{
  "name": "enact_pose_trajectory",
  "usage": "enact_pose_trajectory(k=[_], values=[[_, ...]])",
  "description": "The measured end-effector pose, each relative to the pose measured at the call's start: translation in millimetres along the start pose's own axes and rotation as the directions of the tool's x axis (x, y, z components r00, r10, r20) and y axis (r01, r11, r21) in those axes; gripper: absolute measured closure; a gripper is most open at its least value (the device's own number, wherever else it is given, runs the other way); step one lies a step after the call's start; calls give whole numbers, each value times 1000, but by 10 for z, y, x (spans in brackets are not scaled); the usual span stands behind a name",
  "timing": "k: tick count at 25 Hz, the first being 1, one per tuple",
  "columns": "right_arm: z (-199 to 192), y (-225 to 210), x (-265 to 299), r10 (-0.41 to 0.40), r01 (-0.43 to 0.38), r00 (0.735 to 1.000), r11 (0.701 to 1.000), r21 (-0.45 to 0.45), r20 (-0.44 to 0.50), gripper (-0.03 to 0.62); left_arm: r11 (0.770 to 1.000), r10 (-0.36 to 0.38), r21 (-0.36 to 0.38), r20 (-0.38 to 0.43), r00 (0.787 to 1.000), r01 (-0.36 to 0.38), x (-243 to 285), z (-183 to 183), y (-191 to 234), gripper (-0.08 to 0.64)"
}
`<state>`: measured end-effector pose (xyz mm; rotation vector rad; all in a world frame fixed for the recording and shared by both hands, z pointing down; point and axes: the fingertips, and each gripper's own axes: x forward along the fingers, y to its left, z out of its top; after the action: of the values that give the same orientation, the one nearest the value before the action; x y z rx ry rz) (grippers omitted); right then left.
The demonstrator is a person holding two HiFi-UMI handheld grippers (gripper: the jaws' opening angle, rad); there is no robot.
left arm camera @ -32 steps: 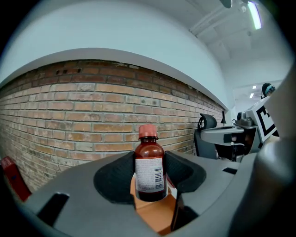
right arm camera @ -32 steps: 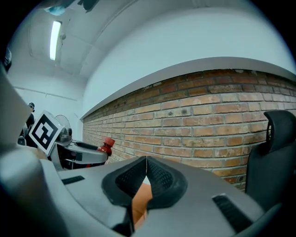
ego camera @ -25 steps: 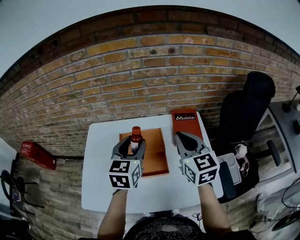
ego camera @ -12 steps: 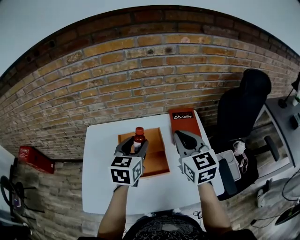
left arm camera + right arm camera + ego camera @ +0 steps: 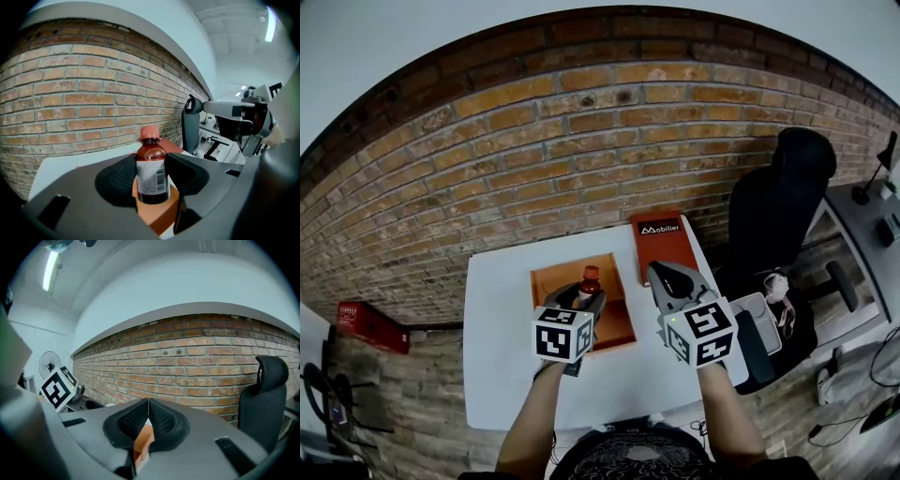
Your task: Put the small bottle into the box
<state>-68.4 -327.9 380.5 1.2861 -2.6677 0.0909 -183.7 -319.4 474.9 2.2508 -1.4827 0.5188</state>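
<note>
A small brown bottle (image 5: 589,282) with a red cap and a white label stands upright between the jaws of my left gripper (image 5: 583,298), which is shut on it. In the left gripper view the bottle (image 5: 152,172) fills the gap between the black pads, held over the open orange box (image 5: 579,302) on the white table (image 5: 500,345). My right gripper (image 5: 667,277) hovers by the box's right side, its jaws shut with nothing between them (image 5: 147,414). The box's orange edge (image 5: 142,446) shows below those jaws.
The orange box lid (image 5: 662,243), printed with white lettering, lies at the table's far right corner. A brick wall (image 5: 581,159) runs behind the table. A black office chair (image 5: 780,211) stands to the right, a red case (image 5: 365,323) on the floor at left.
My left gripper has carried the bottle to the right and nearer, from the box's left part to over its middle. The right gripper has barely moved.
</note>
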Motion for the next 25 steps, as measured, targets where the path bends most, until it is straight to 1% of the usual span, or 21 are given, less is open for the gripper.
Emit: enact_pose_trajectory(k=[5, 10, 16, 22, 25], values=[[-3, -26, -10, -4, 4, 1000, 1000, 1, -1, 571, 1000, -24, 0, -88, 996, 24, 153, -237, -47, 341], [-12, -72, -36, -11, 11, 1000, 1000, 1, -2, 571, 999, -49, -4, -181, 982, 49, 289, -479, -110, 341], [-22, -108, -56, -20, 20, 1000, 1000, 2, -6, 572, 996, -91, -30, -276, 957, 86, 412, -747, -186, 341], [-51, -134, -81, -22, 22, 1000, 1000, 5, -11, 572, 993, -120, -49, -370, 921, 109, 534, -1064, -240, 341], [-66, -134, -87, -20, 20, 1000, 1000, 4, -14, 572, 992, -125, -46, -415, 901, 117, 584, -1183, -248, 341]])
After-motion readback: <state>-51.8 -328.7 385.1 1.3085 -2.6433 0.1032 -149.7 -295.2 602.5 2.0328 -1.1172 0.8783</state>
